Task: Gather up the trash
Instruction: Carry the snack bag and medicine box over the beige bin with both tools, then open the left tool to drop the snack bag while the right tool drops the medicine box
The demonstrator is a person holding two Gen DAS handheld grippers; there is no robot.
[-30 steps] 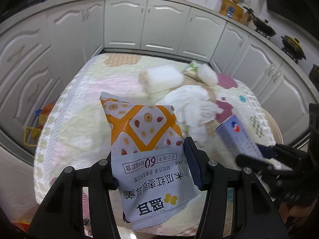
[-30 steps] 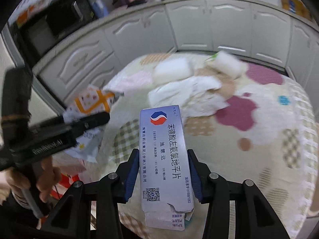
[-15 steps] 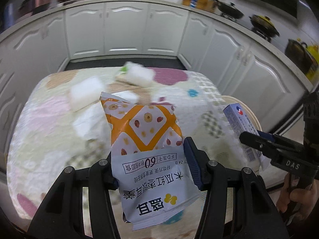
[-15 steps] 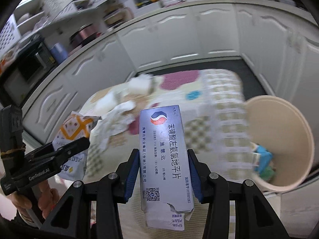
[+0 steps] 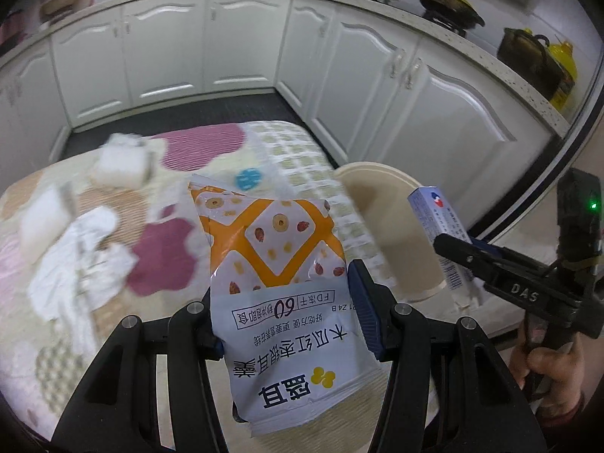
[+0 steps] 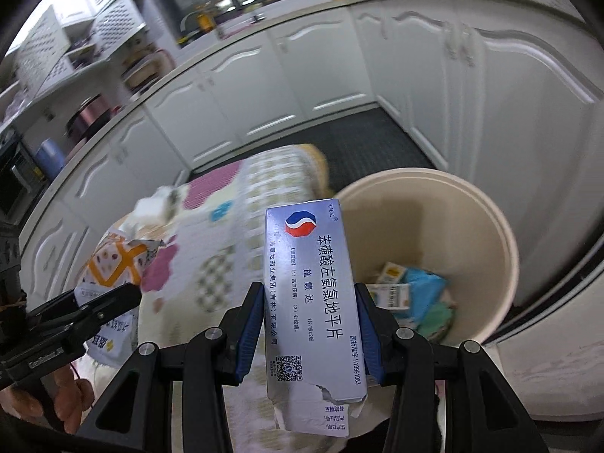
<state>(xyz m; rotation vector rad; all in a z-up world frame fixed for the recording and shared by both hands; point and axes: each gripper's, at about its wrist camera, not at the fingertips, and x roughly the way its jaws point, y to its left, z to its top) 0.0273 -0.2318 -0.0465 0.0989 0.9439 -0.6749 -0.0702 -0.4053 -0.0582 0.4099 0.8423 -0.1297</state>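
Observation:
My left gripper (image 5: 287,302) is shut on an orange and white snack packet (image 5: 279,283), held above the table's right side. My right gripper (image 6: 309,321) is shut on a silver-blue medicine box (image 6: 313,302) with a torn lower end, held beside the cream trash bin (image 6: 487,211). The bin holds several bits of packaging (image 6: 415,298). In the left wrist view the bin (image 5: 381,188) stands past the table edge, and the right gripper with its box (image 5: 438,226) is at the right. The packet also shows in the right wrist view (image 6: 117,260).
The table has a patterned cloth (image 5: 177,249). White crumpled tissues (image 5: 83,260) and white sponge-like blocks (image 5: 120,162) lie on its left part. White kitchen cabinets (image 5: 241,45) ring the room, close behind the bin. A dark floor mat (image 6: 339,143) lies beyond the table.
Both grippers have swung to the right, from over the table towards the bin, each still holding its item. The bin now fills the right of the right wrist view.

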